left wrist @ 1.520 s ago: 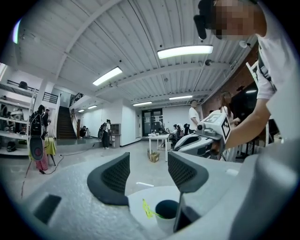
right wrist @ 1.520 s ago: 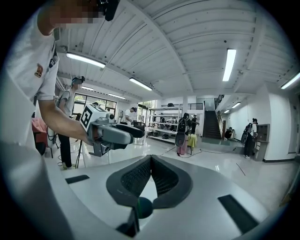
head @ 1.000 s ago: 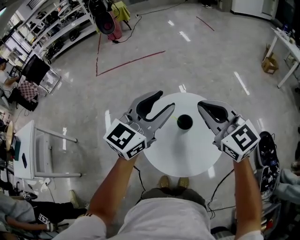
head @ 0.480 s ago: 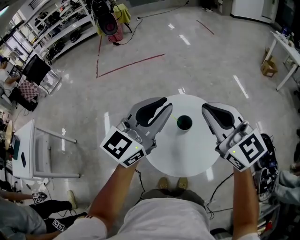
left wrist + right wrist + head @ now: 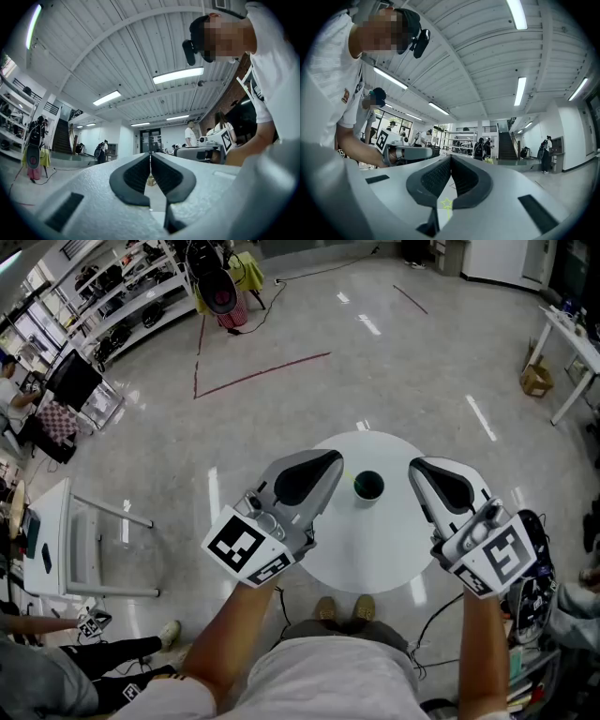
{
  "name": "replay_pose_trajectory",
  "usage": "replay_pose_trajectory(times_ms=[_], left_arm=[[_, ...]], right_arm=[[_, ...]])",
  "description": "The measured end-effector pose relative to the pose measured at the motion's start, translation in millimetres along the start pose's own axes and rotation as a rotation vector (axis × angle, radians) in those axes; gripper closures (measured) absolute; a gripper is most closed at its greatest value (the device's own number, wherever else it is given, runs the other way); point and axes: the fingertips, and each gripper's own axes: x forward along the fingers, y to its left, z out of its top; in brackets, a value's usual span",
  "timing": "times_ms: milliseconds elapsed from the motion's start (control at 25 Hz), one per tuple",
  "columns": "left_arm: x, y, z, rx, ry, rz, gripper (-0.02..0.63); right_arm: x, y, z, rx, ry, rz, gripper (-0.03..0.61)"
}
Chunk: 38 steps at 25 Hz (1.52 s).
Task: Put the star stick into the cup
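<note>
The star stick (image 5: 357, 482) pokes out of the black cup (image 5: 368, 487) on the round white counter (image 5: 375, 545). The left gripper (image 5: 330, 463) fingers are closing tight on nothing. The right gripper (image 5: 419, 468) fingers are closed too.

Glossy, polished floor (image 5: 281, 324) mirroring the ceiling lights across the upper half of the head view; smooth, satin white table top (image 5: 375, 549); matt black cup (image 5: 368, 486); fine-grained matt grey plastic on left gripper (image 5: 150, 154) and right gripper (image 5: 450, 159), ribbed black rubbery pads (image 5: 133, 176); white ribbed sheet ceiling (image 5: 117, 56); white cloth T-shirt (image 5: 319, 681) at bottom centre
</note>
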Motion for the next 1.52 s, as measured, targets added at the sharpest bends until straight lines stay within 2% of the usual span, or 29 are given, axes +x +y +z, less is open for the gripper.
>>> replay_pose_trajectory(times_ms=[440, 1520], left_arm=[[-9, -16, 1, -0.011, -0.012, -0.009, 0.598], [-6, -23, 0, -0.027, -0.013, -0.034, 0.6]], right_arm=[[-11, 11, -6, 0.018, -0.01, -0.007, 0.566], [-18, 13, -11, 0.008, 0.008, -0.028, 0.568]])
